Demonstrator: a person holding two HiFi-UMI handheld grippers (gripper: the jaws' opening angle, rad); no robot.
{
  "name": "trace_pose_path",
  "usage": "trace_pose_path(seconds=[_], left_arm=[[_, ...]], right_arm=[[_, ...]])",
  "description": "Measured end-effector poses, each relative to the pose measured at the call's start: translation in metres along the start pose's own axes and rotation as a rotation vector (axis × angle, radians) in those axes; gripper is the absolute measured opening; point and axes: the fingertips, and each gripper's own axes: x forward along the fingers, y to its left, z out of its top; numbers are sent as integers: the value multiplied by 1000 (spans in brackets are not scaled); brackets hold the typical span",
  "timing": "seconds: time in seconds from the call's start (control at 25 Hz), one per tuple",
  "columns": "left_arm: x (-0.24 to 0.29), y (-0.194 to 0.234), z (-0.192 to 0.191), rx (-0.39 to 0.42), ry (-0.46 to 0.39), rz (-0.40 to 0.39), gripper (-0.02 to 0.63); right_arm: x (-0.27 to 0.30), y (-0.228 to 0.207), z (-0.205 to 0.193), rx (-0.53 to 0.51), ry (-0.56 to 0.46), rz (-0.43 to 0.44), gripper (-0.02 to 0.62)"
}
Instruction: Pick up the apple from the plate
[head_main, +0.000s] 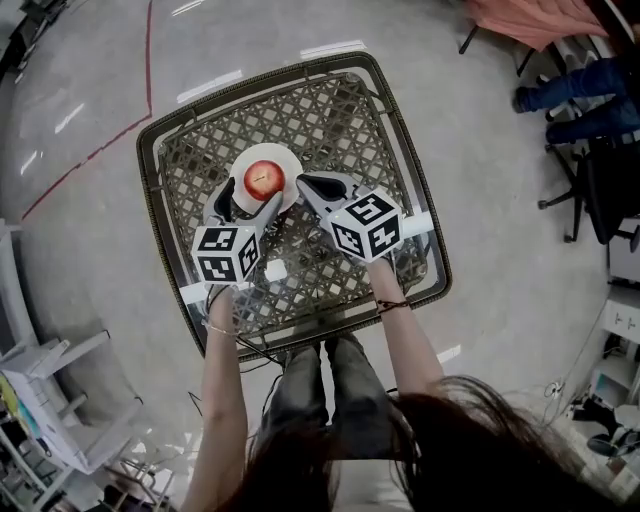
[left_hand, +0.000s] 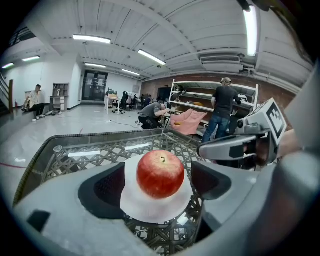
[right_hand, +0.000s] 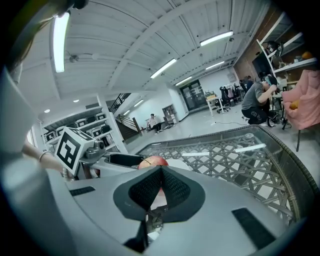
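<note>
A red apple (head_main: 263, 179) (left_hand: 160, 174) sits on a small white plate (head_main: 290, 158) (left_hand: 150, 212) at the far middle of the wicker table. My left gripper (head_main: 250, 196) (left_hand: 160, 184) is open, its two dark pads standing on either side of the apple with a gap on each side. To the right of the plate, my right gripper (head_main: 303, 182) (right_hand: 160, 171) is shut with nothing between its pads, its tip close to the plate's edge. In the right gripper view the apple (right_hand: 155, 161) peeks out just behind the closed jaws.
The square glass-topped wicker table (head_main: 400, 130) has a raised dark rim. White tape strips (head_main: 420, 222) lie on its near part. Chairs and a seated person's legs (head_main: 575, 90) are at the far right. A white rack (head_main: 50, 400) stands at the lower left.
</note>
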Motion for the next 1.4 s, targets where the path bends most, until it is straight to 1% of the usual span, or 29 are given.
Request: trace_pose_path(seconds=[0.12,0.36,0.44,0.6,0.88,1.04,1.16,1.4], left_arm=[[4,3,-5,17,9,0,417],[15,1,-9,43,10,-27,430],[19,-1,-9,66,9,-37,430],[28,-7,-13,138,24,-57,428],[33,-8,-15,186,35,-50,425],[36,-5,-17,183,45,-43,422],[38,-4,-17,183,49,-38,407],[39,-4,-15,167,42,-31,405]], right_arm=[[-1,-2,-5,12,1,-5,9],[0,-8,-16,36,2,-18,9],[-1,-10,-20,46,4,-23,9],[-2,-13,-27,62,6,-30,9],[-5,-16,-29,78,-6,-39,9],[-5,-16,-30,89,-8,-43,9],[-6,-18,-31,96,-9,-47,9],[-6,-18,-31,99,-13,-50,9]])
